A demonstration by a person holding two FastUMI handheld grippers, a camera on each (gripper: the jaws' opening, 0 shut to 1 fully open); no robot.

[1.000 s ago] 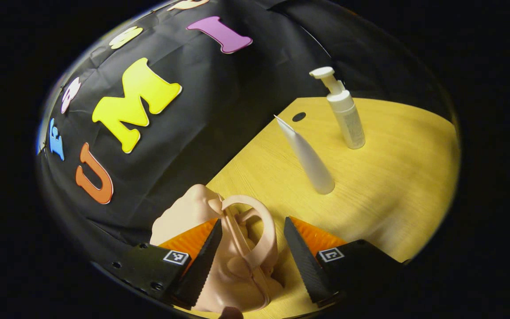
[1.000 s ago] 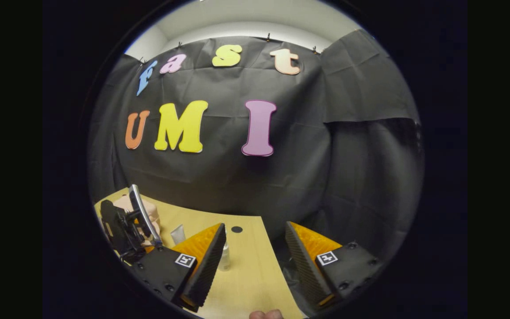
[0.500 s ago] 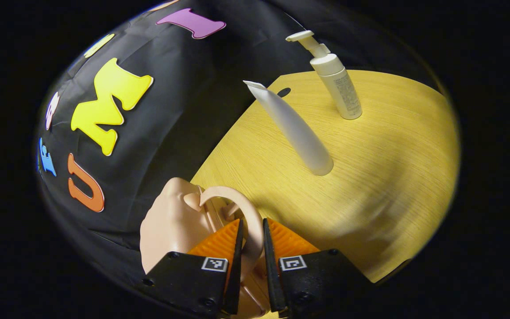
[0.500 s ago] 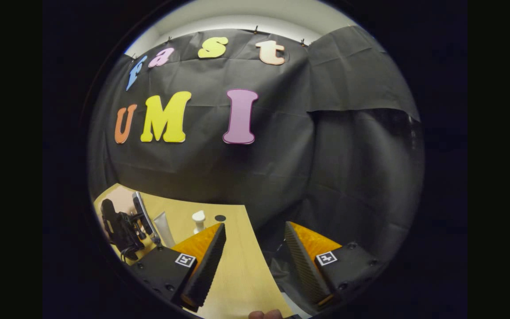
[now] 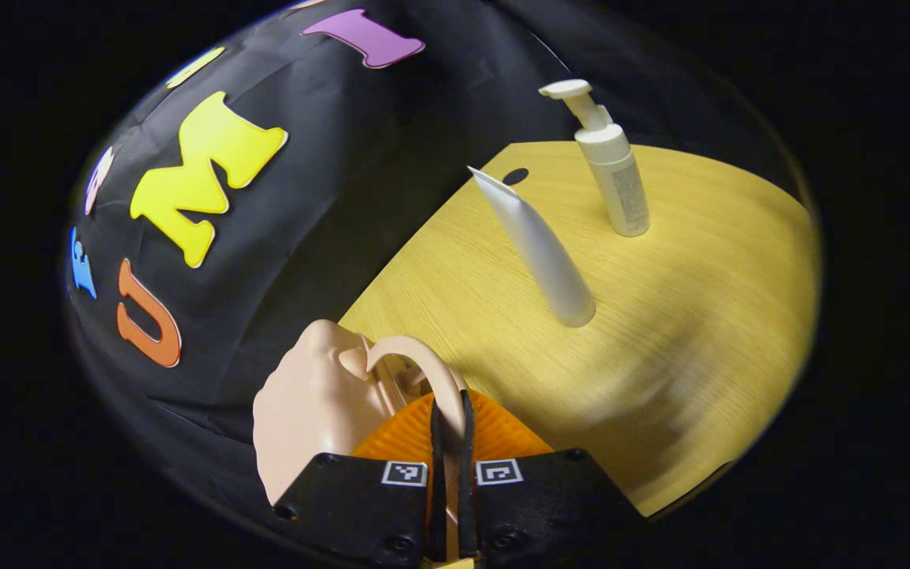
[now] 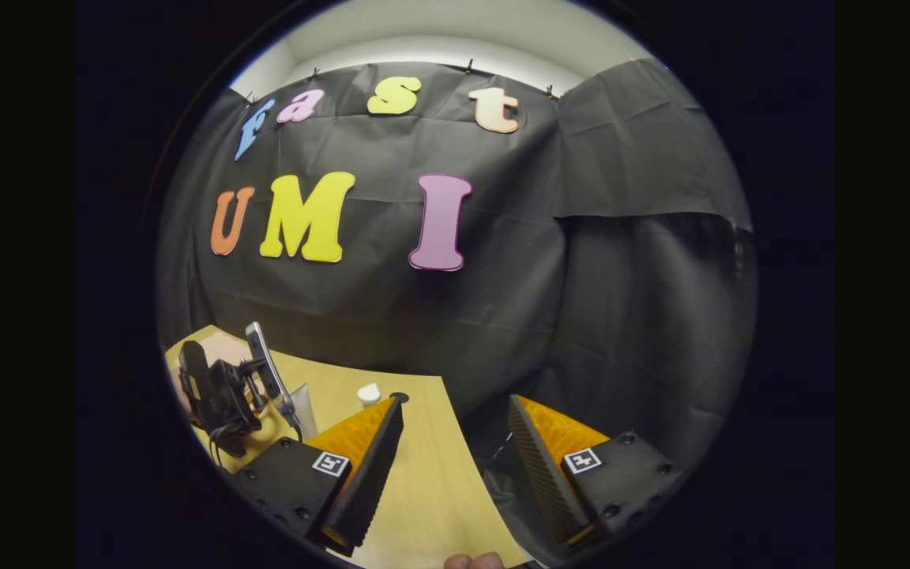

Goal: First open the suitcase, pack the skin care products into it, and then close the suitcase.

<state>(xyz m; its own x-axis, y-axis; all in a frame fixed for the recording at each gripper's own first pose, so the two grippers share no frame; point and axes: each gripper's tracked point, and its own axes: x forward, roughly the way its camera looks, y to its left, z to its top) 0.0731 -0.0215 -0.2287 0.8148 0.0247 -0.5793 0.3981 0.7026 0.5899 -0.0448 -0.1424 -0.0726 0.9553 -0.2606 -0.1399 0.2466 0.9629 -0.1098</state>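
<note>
Opening step: left gripper (image 5: 449, 442), lower centre, clamped on the suitcase (image 5: 309, 411) handle (image 5: 423, 365); right gripper (image 6: 455, 466) spread, empty; next, lift the lid.

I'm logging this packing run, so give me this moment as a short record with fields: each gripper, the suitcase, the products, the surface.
left gripper: shut on the suitcase handle, both fingers pressing its arch
right gripper: open, holding nothing, above the table edge
suitcase: small, peach-pink, at the table's edge by the black cloth wall; lid state not clear
squeeze tube: white, standing on its cap, leaning
pump bottle: white, upright, beyond the tube
table: light wood, with a dark round hole near its far edge
packing: both products on the table, not yet packed
</note>
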